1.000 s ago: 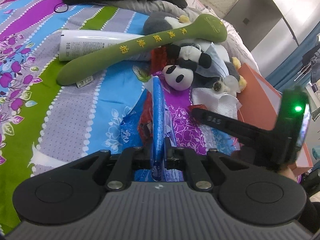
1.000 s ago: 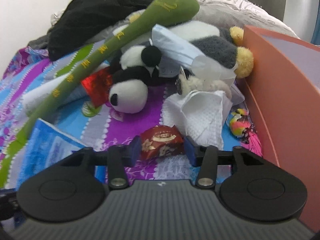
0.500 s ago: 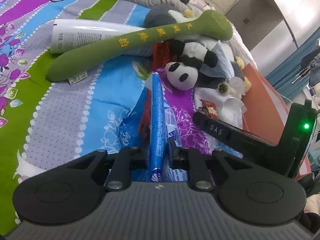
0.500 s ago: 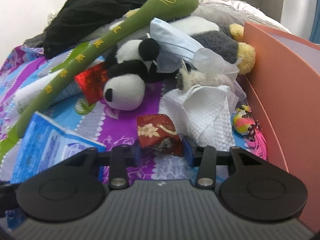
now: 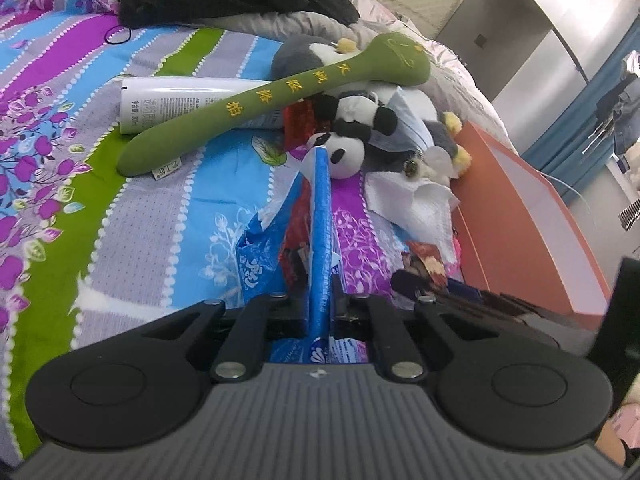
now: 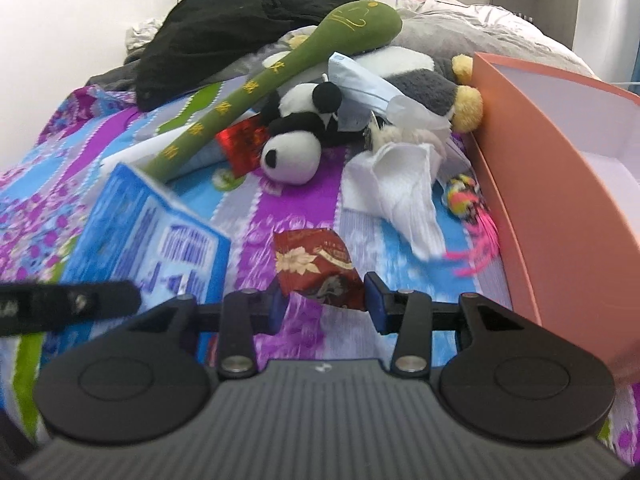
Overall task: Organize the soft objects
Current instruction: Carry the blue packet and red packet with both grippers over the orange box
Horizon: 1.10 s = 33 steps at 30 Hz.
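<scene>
A: Left gripper, what's it got?
B: Jaws pinched tight on the blue tissue pack, held edge-on, sticking out toward 12 o'clock in the left wrist view. From the right wrist view the same pack sits at about 9 o'clock, a bit blurred.

A: And the right gripper?
B: Jaws part-way in, and they've just been closing, with the red snack packet between them. Pads look pressed on its lower corners, though the foil hides the contact, so I'd call that likely, not certain.

A: Where does the stuff go?
B: My guess is the orange box, at 3 o'clock of the right wrist view, open side up.

A: Tips for doing it clean?
B: Keep the squeeze on the packet; it's crinkly foil held by an edge and could slip. Lift clear of the bedspread before swinging right. Watch the white tissue and the colourful ball toy, just beside the box wall. The panda plush and green plush mallet lie farther back at 12, well clear.

A: The left pack?
B: Stiff-ish, stays flat. Clear the rim first.
</scene>
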Motion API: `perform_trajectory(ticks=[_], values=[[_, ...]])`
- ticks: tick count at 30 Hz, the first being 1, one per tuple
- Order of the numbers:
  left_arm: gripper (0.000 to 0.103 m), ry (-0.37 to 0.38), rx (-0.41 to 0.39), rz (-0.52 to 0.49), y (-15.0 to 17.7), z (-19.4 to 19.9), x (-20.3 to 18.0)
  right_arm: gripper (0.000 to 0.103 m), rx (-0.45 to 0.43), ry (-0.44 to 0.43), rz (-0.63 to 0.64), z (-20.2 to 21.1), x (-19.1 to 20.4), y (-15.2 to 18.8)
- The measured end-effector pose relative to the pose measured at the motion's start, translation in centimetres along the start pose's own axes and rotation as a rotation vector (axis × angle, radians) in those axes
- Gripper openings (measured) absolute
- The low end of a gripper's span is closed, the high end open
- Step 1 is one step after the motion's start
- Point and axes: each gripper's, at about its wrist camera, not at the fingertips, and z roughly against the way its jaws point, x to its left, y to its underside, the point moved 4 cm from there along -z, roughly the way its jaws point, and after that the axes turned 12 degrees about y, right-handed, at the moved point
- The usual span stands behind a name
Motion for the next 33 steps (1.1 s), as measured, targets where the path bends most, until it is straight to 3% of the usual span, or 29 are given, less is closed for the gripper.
perform_trajectory(ticks=[7,16,25,33], values=[[0.01,-0.004,0.023,-0.025,1.9,1.9,-2.3,0.044,-0.004,-0.014,-0.004,4.5,-1.5,1.6],[0.01,0.044,0.039,-0.059,2.0,3.7,-5.4,0.044,-0.075,0.005,-0.044,9.6,-3.5,0.8],[0.01,0.119,0.001,-0.169,-2.2,4.7,-11.2,0.044,-0.205,0.033,-0.076,13.8,-6.4,-3.5],[0.01,0.207,-0.054,-0.275,-7.7,4.4,-18.4,0.044,-0.33,0.11,-0.114,16.5,-11.5,-8.9]])
